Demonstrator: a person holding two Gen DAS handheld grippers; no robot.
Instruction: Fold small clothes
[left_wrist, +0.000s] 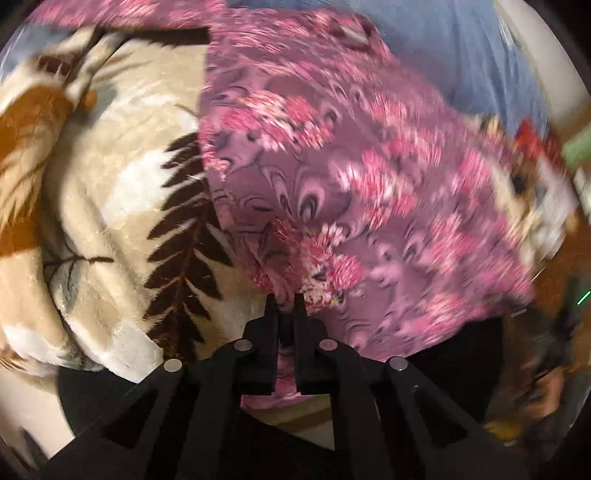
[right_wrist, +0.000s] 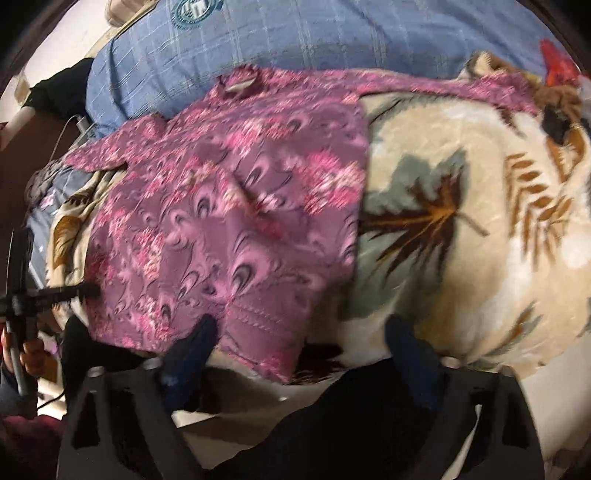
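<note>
While the left gripper (left_wrist: 286, 301) fingers pinch the purple garment's (left_wrist: 332, 177) hem, right gripper (right_wrist: 301, 326) fingers straddle it, apart.

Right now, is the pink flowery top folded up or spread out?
Spread out: the pink top lies flat on the leaf-print blanket, neck opening and one sleeve showing.

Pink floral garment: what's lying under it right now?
The pink floral garment lies on a cream leaf-print blanket, with a blue checked cover behind. What lies beneath its middle is covered.
</note>
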